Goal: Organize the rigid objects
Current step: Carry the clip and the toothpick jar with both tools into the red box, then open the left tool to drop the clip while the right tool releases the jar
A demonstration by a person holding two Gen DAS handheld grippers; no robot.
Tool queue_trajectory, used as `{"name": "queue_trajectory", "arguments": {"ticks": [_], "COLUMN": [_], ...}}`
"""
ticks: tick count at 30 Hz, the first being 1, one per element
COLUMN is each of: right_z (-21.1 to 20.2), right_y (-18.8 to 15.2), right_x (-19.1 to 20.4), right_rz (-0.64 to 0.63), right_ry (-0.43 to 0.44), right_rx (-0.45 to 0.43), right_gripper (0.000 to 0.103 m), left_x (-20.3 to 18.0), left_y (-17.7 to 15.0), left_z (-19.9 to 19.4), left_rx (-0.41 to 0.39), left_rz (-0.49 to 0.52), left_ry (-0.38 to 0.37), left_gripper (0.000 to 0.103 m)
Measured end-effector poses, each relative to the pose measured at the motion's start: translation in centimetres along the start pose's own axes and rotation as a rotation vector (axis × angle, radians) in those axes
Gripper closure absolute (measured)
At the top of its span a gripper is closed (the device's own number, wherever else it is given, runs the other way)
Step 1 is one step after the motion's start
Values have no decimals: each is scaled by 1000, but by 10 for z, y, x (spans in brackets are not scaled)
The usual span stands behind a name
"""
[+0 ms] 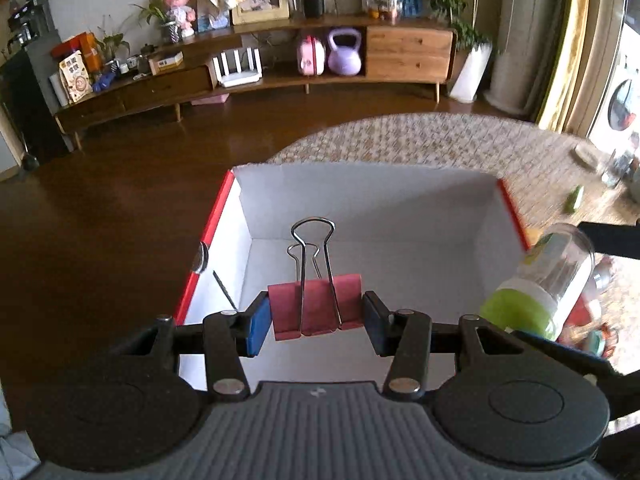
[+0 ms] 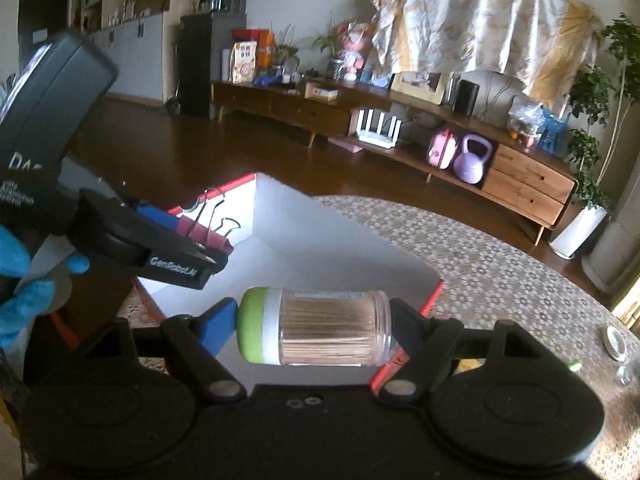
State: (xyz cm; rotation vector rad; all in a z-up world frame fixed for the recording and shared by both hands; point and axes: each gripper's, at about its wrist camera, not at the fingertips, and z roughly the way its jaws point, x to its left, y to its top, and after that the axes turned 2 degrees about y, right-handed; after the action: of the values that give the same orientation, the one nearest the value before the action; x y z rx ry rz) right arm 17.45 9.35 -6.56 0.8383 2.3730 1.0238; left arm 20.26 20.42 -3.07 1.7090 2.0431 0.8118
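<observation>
I have both tongs over the box [image 1: 400, 200], a white-walled carton with red outer edges that sits open on the patterned surface [image 1: 420, 140].

My left tongs [image 1: 317, 316] are partly closed, their blue pads pressing the two sides of a red clip [image 1: 316, 306]. The clip's wire handles stand up and point away from me, over the near part of the box's bare white floor. In the right wrist view the same left tongs [image 2: 200, 236] come in from the left, with the clip [image 2: 208, 234] hanging above the box's far left corner, and a blue glove [image 2: 20, 300] shows at the left edge.

My right tongs [image 2: 314, 328] stand wide, gripping a clear jar [image 2: 332, 328] end to end: one pad against its green cap [image 2: 250, 328], the other against its base. The jar lies sideways, packed with thin wooden sticks, and it hovers over the near right part of the box [image 2: 340, 264]. From the left wrist view the jar [image 1: 552, 276] appears at the right, tilted, just beside the box's right wall; I cannot tell from there whether it is inside the rim.

On the surface's far right lie a few small things, too blurred to name. Beyond is dark floor [image 1: 120, 200] and a long cabinet [image 1: 408, 52].
</observation>
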Motion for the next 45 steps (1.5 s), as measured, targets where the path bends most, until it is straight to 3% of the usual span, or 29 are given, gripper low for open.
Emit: {"name": "queue_trajectory", "arguments": {"ticks": [13, 26, 34, 38, 45], "right_z": [82, 98, 92, 91, 76], "right_y": [-1, -8, -10, -6, 0], "right_x": [15, 5, 2, 2, -3], "right_rz": [-30, 105, 146, 139, 148], "right_ry": [27, 118, 128, 107, 69], "right_rx": [205, 346, 363, 358, 315], "right_gripper": [23, 22, 22, 20, 19], "left_x": [0, 4, 2, 4, 5], "left_y": [16, 16, 18, 21, 21], "left_z": [81, 121, 126, 125, 109], "left_rx": [176, 352, 378, 352, 304], "left_rz": [105, 91, 115, 104, 83], "left_ry": [-44, -87, -93, -94, -71], "left_gripper": [55, 54, 54, 40, 40]}}
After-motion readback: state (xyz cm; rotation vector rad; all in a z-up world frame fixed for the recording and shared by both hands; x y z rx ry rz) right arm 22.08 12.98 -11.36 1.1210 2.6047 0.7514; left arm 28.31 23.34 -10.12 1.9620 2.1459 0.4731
